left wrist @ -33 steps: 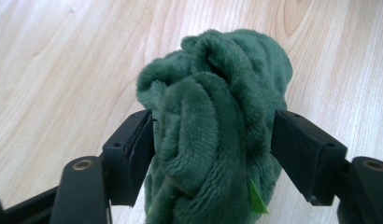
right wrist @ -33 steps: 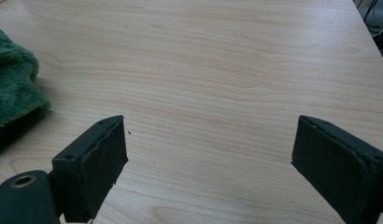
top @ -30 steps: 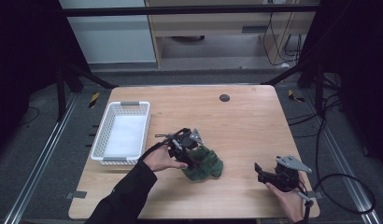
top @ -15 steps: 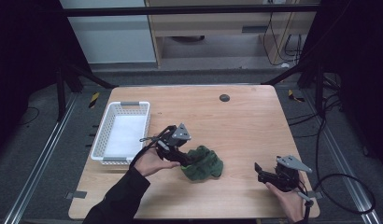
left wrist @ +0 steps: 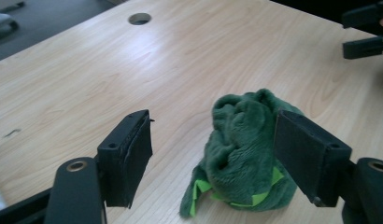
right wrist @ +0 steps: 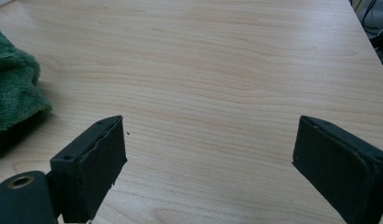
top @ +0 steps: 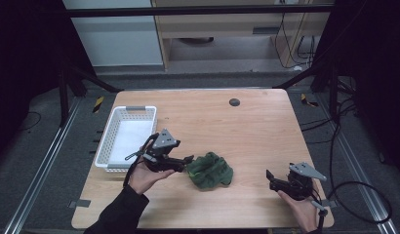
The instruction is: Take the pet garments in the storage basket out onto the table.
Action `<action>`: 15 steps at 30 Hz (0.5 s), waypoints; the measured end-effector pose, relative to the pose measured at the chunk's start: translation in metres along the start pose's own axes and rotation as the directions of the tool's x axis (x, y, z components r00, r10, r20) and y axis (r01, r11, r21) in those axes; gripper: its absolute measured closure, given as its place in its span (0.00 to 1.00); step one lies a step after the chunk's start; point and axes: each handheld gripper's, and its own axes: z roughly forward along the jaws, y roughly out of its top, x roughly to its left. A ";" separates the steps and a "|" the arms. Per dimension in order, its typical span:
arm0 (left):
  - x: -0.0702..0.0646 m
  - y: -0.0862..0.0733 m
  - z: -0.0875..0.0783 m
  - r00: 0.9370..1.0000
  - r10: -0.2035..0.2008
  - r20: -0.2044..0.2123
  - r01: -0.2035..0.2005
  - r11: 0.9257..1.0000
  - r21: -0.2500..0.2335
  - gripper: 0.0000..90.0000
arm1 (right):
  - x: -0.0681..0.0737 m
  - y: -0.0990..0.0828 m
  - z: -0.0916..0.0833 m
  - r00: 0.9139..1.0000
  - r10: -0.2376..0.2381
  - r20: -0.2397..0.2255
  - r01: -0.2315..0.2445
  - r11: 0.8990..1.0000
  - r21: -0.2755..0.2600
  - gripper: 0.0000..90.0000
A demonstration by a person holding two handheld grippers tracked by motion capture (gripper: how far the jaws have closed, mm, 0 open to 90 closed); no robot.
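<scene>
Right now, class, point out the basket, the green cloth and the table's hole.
basket (top: 148, 110): high view, far rim.
green cloth (left wrist: 241, 149): left gripper view, middle of the bunched pile.
hole (top: 234, 102): high view, centre of the dark opening.

There are no words, numbers, labels or signs to read anywhere here, not on the desk (top: 247, 126) or anything on it.

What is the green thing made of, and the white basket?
The green thing looks like soft plush fabric: fuzzy, matte pile with crumpled folds and brighter green trim. The basket looks like hard white plastic, with thin slotted walls, though it is too small to tell for certain.
</scene>
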 end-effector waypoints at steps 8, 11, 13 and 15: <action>0.003 -0.023 -0.013 0.994 -0.092 -0.050 0.088 0.993 -0.077 0.37 | 0.000 0.000 0.000 1.000 -0.001 0.002 0.001 1.000 0.001 0.11; 0.003 -0.032 -0.017 0.991 -0.118 -0.062 0.112 0.990 -0.084 0.39 | 0.000 0.000 0.000 1.000 -0.007 0.004 0.007 1.000 0.000 0.11; 0.003 -0.039 -0.019 0.989 -0.131 -0.069 0.125 0.989 -0.084 0.39 | 0.000 0.000 0.000 1.000 -0.004 0.002 0.004 1.000 0.002 0.11; 0.003 -0.047 -0.023 0.986 -0.147 -0.075 0.139 0.986 -0.096 0.41 | 0.000 -0.001 0.001 1.000 -0.014 0.004 0.014 1.000 0.000 0.11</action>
